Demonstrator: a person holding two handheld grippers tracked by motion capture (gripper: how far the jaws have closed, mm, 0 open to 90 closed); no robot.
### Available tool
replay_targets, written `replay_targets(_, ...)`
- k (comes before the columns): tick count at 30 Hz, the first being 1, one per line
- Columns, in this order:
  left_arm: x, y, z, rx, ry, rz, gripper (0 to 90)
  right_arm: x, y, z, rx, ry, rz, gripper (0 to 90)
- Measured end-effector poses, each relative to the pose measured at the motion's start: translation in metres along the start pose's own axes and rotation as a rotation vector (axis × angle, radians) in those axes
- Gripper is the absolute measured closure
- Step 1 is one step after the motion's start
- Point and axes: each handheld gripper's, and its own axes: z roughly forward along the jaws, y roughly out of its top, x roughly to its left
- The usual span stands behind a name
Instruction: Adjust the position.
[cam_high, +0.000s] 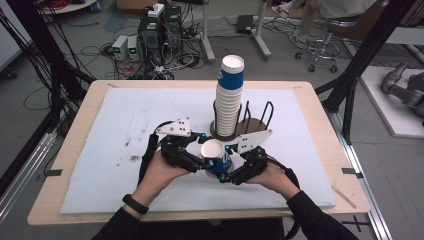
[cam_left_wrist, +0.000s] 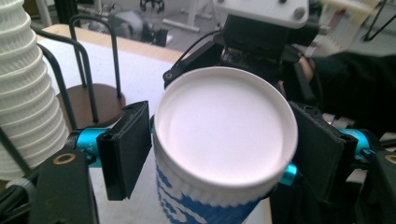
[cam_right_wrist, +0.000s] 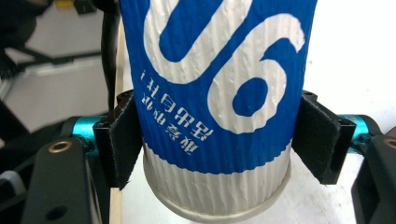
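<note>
Both hands met above the white mat (cam_high: 125, 150), near the table's front edge. Behind them the cup stack (cam_high: 229, 100) stood in a wire rack (cam_high: 255, 120). Between them the blue-and-white cup (cam_high: 216, 156) was clamped near its base by the right gripper (cam_high: 231, 165); the left gripper (cam_high: 197, 159) flanked its rim, jaws seemingly slightly apart.

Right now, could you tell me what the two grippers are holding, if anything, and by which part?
The right gripper clamps the blue-and-white paper cup across its lower body; the left gripper's fingers flank its rim.

Ribbed paper cup (cam_right_wrist: 210, 116), matt white foam mat (cam_high: 125, 130), wooden table (cam_high: 95, 85).
</note>
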Motion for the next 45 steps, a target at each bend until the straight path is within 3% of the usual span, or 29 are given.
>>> replay_targets(4,0.000,0.000,0.000,0.010,-0.013,0.002,29.1,0.000,0.002,-0.001,0.030,-0.003,-0.015,23.3)
replay_targets(7,0.002,-0.001,-0.002,-0.011,-0.014,0.014,29.2,0.000,0.002,-0.002,0.009,-0.017,-0.029,19.7)
replay_targets(14,0.008,-0.006,-0.015,-0.174,-0.021,-0.022,29.8,-0.004,0.001,-0.018,-0.137,-0.025,-0.006,17.3)
replay_targets(17,0.009,-0.008,-0.018,-0.237,-0.028,-0.034,29.9,-0.005,0.001,-0.022,-0.201,-0.033,0.034,15.1)
replay_targets(27,0.010,-0.013,-0.018,-0.364,-0.059,-0.066,30.1,-0.006,-0.001,-0.020,-0.271,-0.006,0.102,15.0)
replay_targets(34,0.010,-0.014,-0.017,-0.350,-0.060,-0.064,29.7,-0.006,-0.001,-0.019,-0.244,-0.007,0.078,17.0)
replay_targets(39,0.008,-0.009,-0.019,-0.273,-0.047,-0.058,28.7,-0.008,-0.002,-0.022,-0.226,-0.001,0.055,18.2)
replay_targets(45,0.007,-0.005,-0.018,-0.128,-0.023,-0.048,28.1,-0.009,-0.001,-0.023,-0.167,-0.004,0.019,19.3)
